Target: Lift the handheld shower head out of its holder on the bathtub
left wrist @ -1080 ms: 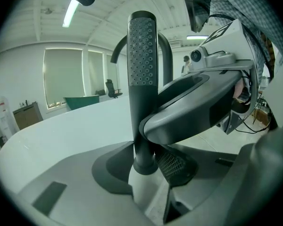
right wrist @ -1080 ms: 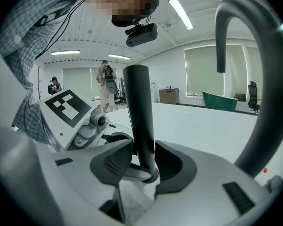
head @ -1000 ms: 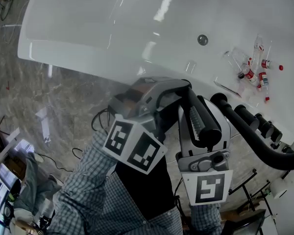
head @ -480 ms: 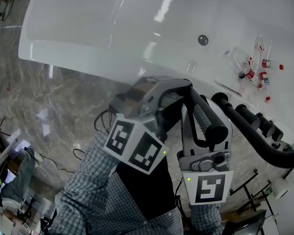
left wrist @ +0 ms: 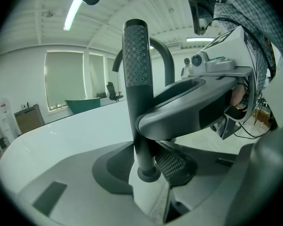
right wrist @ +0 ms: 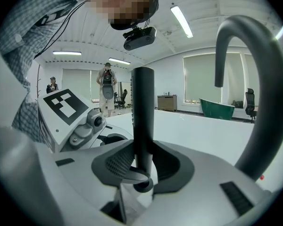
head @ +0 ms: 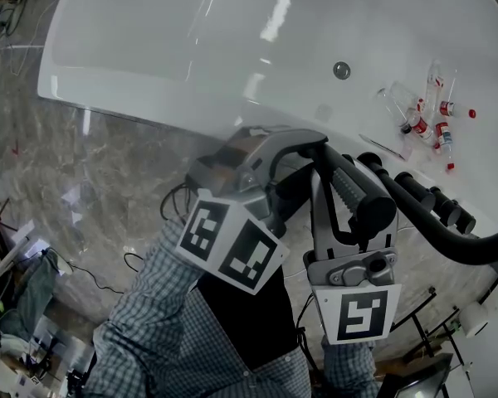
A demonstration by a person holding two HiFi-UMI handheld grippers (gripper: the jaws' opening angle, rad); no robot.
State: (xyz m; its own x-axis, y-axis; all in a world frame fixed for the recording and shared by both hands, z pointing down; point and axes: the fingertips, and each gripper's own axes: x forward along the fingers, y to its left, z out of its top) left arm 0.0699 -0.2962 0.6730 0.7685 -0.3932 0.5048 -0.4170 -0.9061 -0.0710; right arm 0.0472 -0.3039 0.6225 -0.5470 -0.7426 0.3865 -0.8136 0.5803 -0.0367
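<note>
Left tool (left wrist: pixel 147 167) and right tool (right wrist: pixel 141 172) both pinch the shower head (left wrist: pixel 136 55); right jaws just closed. Looks stiff, slippery: hold its handle.

- Sleeves (head: pixel 141 322): a shirt with small blue and white checks on both arms.
- Left gripper (left wrist: pixel 148 168): a smooth grey shell with round edges.
- Right gripper (right wrist: pixel 140 166): the same grey shell, light on top.
- Pads (left wrist: pixel 175 166): black and bumpy, set inside the jaws.
- Left cube (head: pixel 228 243): white, with black square marks on two sides.
- Right cube (head: pixel 357 313): white, with one black square mark facing up.
- Silver piece (head: pixel 353 269): sits above the right cube and has round knobs.
- Cables (head: pixel 171 206): thin, black and looped, by the left gripper.
- Head camera (right wrist: pixel 139 37): small and black.
</note>
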